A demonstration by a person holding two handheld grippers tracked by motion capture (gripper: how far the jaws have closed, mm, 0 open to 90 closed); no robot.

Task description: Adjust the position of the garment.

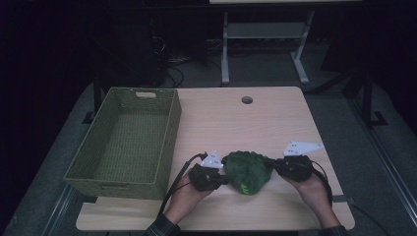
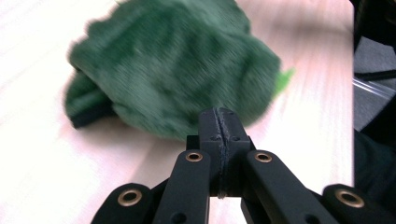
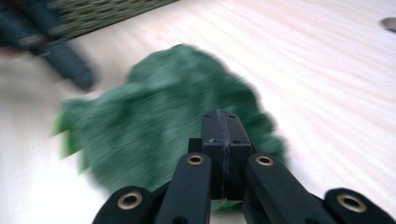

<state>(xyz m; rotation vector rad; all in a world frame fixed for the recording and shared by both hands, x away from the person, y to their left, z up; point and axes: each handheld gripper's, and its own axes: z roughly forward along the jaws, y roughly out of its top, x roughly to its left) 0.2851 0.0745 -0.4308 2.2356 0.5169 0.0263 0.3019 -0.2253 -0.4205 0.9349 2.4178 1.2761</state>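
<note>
Two pairs of tongs flank a crumpled dark green cloth (image 1: pixel 247 171) near the front edge of the desk (image 1: pixel 275 118), right of a woven green basket (image 1: pixel 105 179) that stands empty at the desk's left side. The left tongs (image 1: pixel 223 178) meet the cloth's left flank and the right tongs (image 1: pixel 271 164) its right flank; in both gripper views the jaws stand pressed together, pad against pad, with no fabric visible in the seam between them. From the high view alone it cannot be told whether either tip has pinched a fold or merely rests against the heap.

Risks, as judged from this arrangement: if the closed tips have caught nothing, lifting would leave the cloth on the desk; if only a thin fold is caught on one side, the bundle could slip free or unroll and trail, snagging the near rim of the basket on the way across. Pulling the two hands apart would stretch rather than raise it.

Limits of view: both gripper views are smeared by motion blur, so the cloth's edges and folds are indistinct. A bright green mark (image 1: pixel 244 187) on the cloth's near side is too small to read. Each tip is masked by the heap in the high view, and the room beyond the desk is too dark to make out.
</note>
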